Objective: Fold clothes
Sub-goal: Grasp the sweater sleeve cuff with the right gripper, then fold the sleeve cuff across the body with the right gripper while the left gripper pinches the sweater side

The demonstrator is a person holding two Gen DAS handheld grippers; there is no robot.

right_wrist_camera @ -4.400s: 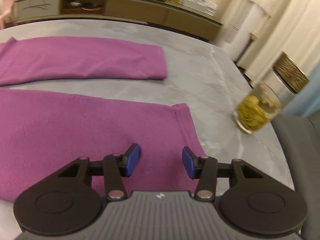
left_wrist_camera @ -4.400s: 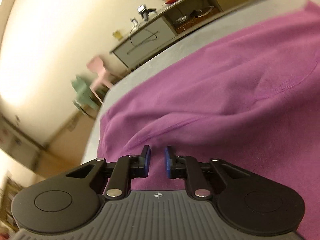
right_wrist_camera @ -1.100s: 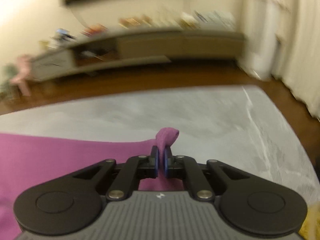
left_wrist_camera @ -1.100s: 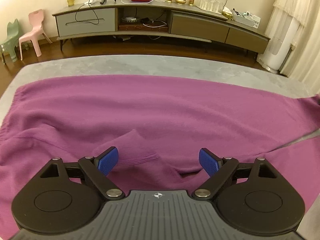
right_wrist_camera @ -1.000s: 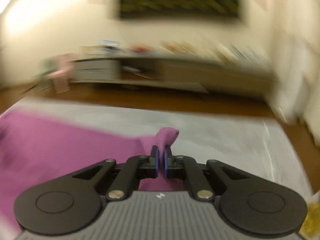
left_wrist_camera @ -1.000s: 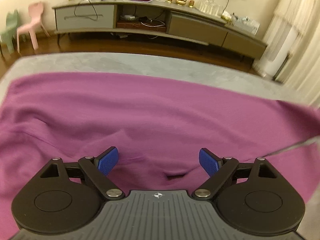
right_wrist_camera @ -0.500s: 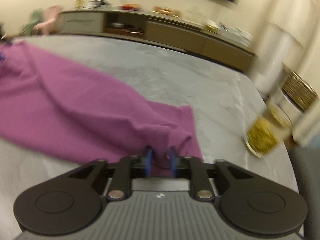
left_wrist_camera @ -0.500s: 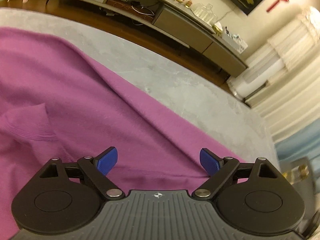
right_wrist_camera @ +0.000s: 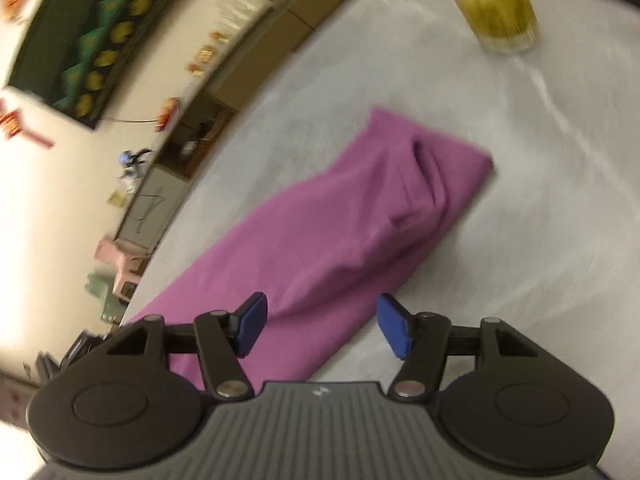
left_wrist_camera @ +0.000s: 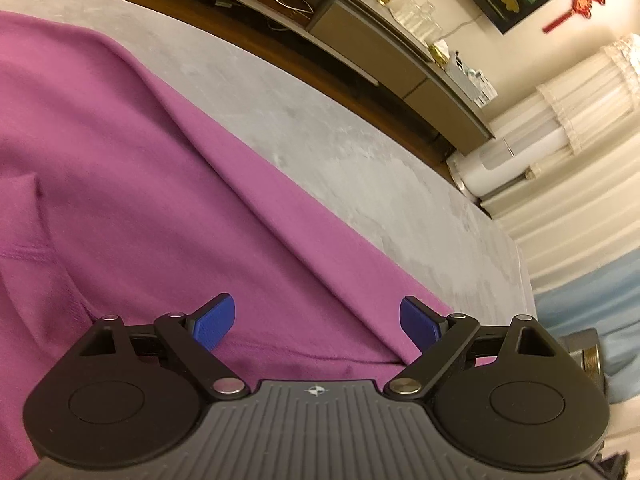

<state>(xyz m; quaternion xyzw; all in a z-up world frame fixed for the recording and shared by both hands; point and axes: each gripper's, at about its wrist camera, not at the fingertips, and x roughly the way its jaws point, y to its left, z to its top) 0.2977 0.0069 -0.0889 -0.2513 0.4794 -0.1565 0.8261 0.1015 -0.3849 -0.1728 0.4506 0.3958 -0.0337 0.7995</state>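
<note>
— Claws first: how do they stand?

— Left claw (left_wrist_camera: pixel 316 322) has its blue pads spread wide with nothing between them, hanging over the purple garment (left_wrist_camera: pixel 120 184). Right claw (right_wrist_camera: pixel 320 328) is likewise parted and empty, just over the near end of a sleeve (right_wrist_camera: pixel 340 232) of the same purple cloth.

— And the garment itself?

— Spread over the grey surface (left_wrist_camera: pixel 320 128). In the left view its body fills the near left, with a long edge running diagonally to the right. In the right view the sleeve stretches away to the far right, its cuff end bunched into a ridge of creases — not flat.

— What could go wrong from here?

— My guess: that rumpled cuff. Folded over as it lies, the creases would get pressed in and the fold would come out lumpy. Also, a glass (right_wrist_camera: pixel 496 8) with something yellow-green in it stands on the surface beyond the cuff — a sweeping pull of the sleeve or a careless swing of the right claw could knock it over onto the cloth.
</note>
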